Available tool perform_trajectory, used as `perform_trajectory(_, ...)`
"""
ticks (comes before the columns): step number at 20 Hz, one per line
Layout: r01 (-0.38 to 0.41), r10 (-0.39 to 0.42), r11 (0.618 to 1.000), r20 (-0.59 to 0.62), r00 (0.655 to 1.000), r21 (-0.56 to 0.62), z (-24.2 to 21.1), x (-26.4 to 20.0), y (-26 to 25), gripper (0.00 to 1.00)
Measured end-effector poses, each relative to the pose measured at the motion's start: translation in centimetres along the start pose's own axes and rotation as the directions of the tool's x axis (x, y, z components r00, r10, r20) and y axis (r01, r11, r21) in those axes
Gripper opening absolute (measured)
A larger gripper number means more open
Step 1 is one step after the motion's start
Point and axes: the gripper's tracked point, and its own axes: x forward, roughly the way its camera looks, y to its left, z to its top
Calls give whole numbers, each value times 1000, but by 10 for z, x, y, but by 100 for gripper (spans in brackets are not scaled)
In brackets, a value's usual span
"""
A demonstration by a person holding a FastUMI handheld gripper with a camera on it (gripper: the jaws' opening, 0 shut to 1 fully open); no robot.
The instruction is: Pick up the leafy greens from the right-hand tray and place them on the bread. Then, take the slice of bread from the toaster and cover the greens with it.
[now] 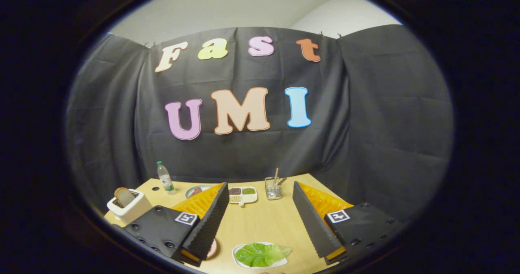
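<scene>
My fingers (260,221) spread wide above the table, holding nothing.
Leafy greens (260,254) lie on their tray (237,262) between my fingertips, ready for pinching; bread slice (124,196) waits upright in toaster (130,211).

text: none readable | tongs (260,215): spread wide, nothing between them, each finger block carries a square black-and-white marker, a pattern and no words | water bottle (165,178) at the back of the worktop (260,225): its label is too small to read | other items: no print seen
</scene>
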Motion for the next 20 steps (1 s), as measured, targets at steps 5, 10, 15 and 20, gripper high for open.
perform_trajectory(5,1,-1,1000,-39,999,-8,-6,4,-12,99)
perform_trajectory(10,-58,48,996,-131,990,-71,-30,8,-23,99)
perform_trajectory(15,-157,119,981,-287,951,-115,-77,17,-34,99)
perform_trajectory(20,-249,184,965,-470,863,-79,-134,29,-38,100)
